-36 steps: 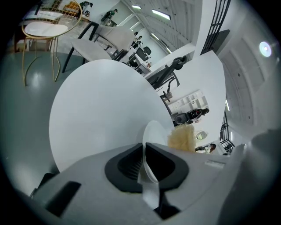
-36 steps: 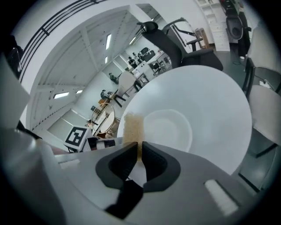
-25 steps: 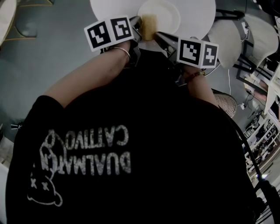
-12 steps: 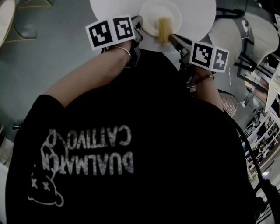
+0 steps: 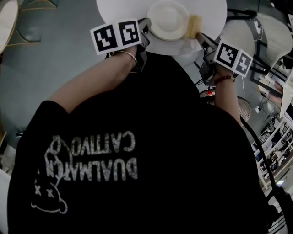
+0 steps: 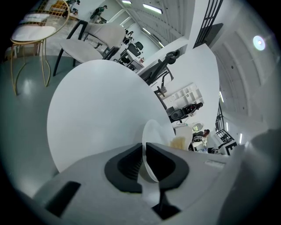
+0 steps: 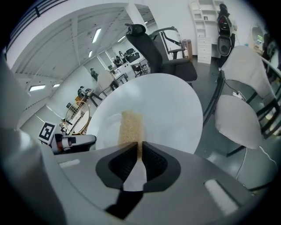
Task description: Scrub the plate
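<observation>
The left gripper [image 6: 143, 149] has its jaws almost together, pinching the thin rim of the plate [image 6: 154, 132]. The rim goes straight in between the two black pads. The right gripper [image 7: 138, 148] has its jaws squeezed nearly shut on a yellow sponge [image 7: 130, 126], which sticks out in front of them.

The plate sits near the edge of the round white surface [image 5: 208, 13], close to the person's body. In the head view the sponge is at the plate's right edge. I cannot tell if it is pressing down.

I think the plate is hard and smooth, and not heavy. It could slip out of a pinch, and it could chip if it drops. The rim is the best place to hold it, because it is thin enough for the jaws, and that leaves the middle free for rubbing. The sponge looks soft and squashy, so it needs a firm squeeze and can bend against the plate.

The left arm [image 5: 91, 77] comes in from the left, bare, with a bracelet [image 5: 129, 55] at the wrist. The right arm [image 5: 229, 98] reaches out wider to the right. Both marker cubes face up.
</observation>
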### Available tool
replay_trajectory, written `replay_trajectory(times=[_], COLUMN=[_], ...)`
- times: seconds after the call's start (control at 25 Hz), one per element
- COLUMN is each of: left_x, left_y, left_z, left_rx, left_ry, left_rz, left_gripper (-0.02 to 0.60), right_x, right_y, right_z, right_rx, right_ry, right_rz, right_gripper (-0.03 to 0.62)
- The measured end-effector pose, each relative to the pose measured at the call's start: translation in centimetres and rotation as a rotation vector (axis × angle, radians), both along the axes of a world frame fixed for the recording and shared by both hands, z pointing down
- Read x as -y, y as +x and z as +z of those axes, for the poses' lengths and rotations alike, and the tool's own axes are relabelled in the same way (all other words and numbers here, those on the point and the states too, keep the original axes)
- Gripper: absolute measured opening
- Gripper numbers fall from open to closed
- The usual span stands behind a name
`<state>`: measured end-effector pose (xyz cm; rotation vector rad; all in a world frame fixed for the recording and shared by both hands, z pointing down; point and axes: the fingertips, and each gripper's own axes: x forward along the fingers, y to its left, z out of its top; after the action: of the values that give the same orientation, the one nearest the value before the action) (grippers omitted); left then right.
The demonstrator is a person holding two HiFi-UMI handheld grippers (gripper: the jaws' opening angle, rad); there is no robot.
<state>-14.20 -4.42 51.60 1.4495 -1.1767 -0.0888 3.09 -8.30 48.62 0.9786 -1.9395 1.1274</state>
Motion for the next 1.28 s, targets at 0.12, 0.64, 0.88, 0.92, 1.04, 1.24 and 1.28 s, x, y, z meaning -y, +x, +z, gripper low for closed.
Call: replay_trajectory(times=[0.12,0.64,0.88,0.92,1.04,1.24,1.28], left_x=[0.6,5.6,5.1,5.3,4.8,1.5,1.0], left_y=[0.4,-5.4,-2.0,-0.9,3.0,9.6,10.5], left_z=[-0.5,-10.7,-21.8,-23.7,-28.7,-35.1,-36.2], left_rx=[-0.017,0.071,0.118,0.126,0.150,0.207,0.224], left_ry=[0.009,0.265,0.562,0.625,0.763,0.879,0.903], left_rz=[0.018,-0.220,-0.058,-0.003,0.111,0.174,0.184], left_gripper=[0.057,-0.001,-0.002,-0.002,-0.002,0.000,0.000], right_x=[1.3,3.6,2.9,3.1,2.8,0.5,0.1], right_y=[1.4,1.2,3.1,2.8,4.1,9.3,9.9], right_z=[-1.1,-14.5,-24.9,-26.2,-28.9,-33.4,-34.5], right_rx=[0.001,0.375,0.512,0.532,0.487,0.353,0.347], right_ry=[0.053,0.322,0.564,0.601,0.667,0.765,0.789], right_rz=[0.063,0.220,0.168,0.138,0.078,0.061,0.053], right_gripper=[0.039,0.037,0.037,0.037,0.037,0.035,0.035])
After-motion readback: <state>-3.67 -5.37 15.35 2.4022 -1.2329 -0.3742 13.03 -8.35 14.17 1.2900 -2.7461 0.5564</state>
